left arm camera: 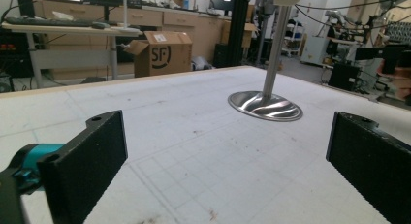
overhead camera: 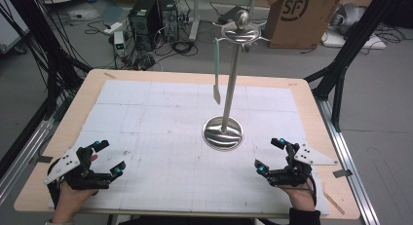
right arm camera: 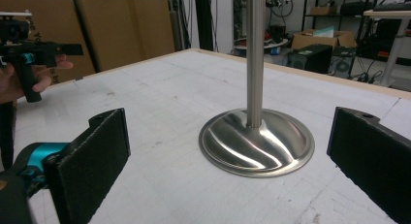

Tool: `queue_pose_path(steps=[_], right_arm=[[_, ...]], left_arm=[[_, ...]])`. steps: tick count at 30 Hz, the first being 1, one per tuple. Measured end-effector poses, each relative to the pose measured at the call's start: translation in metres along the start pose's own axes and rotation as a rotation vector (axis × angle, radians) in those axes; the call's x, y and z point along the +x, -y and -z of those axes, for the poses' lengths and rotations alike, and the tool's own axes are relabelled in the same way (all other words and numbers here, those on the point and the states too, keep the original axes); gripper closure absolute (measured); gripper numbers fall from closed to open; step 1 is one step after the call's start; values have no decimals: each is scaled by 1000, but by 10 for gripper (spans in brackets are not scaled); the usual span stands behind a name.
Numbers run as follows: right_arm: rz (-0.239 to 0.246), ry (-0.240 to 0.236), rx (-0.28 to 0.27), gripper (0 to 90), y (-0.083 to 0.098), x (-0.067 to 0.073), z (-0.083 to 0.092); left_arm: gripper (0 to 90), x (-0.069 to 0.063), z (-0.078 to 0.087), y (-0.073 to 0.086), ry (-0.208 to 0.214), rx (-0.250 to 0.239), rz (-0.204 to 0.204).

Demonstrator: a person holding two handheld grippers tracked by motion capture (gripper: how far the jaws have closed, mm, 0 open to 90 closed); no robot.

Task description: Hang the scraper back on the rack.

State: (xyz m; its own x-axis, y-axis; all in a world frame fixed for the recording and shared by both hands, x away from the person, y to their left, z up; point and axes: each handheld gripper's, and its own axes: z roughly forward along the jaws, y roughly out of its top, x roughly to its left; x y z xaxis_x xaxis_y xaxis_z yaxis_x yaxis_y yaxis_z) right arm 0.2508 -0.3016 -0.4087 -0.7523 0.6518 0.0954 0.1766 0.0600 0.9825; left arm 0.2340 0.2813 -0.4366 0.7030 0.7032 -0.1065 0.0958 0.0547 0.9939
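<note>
A steel stand rises from a round base right of the mat's centre, and a pale green utensil hangs from a hook at its top. My left gripper rests near the front left, open, with nothing between its fingers. My right gripper sits at the front right, also open, just right of the base. In the left gripper view the gripper faces the base across bare mat. In the right gripper view the gripper has the base close ahead.
A white grid mat covers the wooden table. Behind the table are computer towers, floor cables and a cardboard box. Black frame legs stand at the right. The other hand and its gripper show far left.
</note>
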Motion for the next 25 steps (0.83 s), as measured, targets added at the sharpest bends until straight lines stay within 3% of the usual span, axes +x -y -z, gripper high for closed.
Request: queue_pose_path(steps=[5, 10, 11, 16, 25], right_arm=[[3, 0, 3, 4, 1, 1, -2], [4, 1, 5, 4, 1, 1, -2], [1, 0, 7, 4, 1, 1, -2], [7, -1, 4, 3, 1, 1, -2], [6, -1, 11, 4, 2, 2, -3]], left_arm=[[16, 5, 10, 6, -24, -1, 23], [17, 9, 18, 14, -80, 1, 28], [17, 11, 20, 16, -94, -15, 46], [17, 14, 21, 16, -128, -14, 34], [17, 8, 21, 9, -125, -20, 10]])
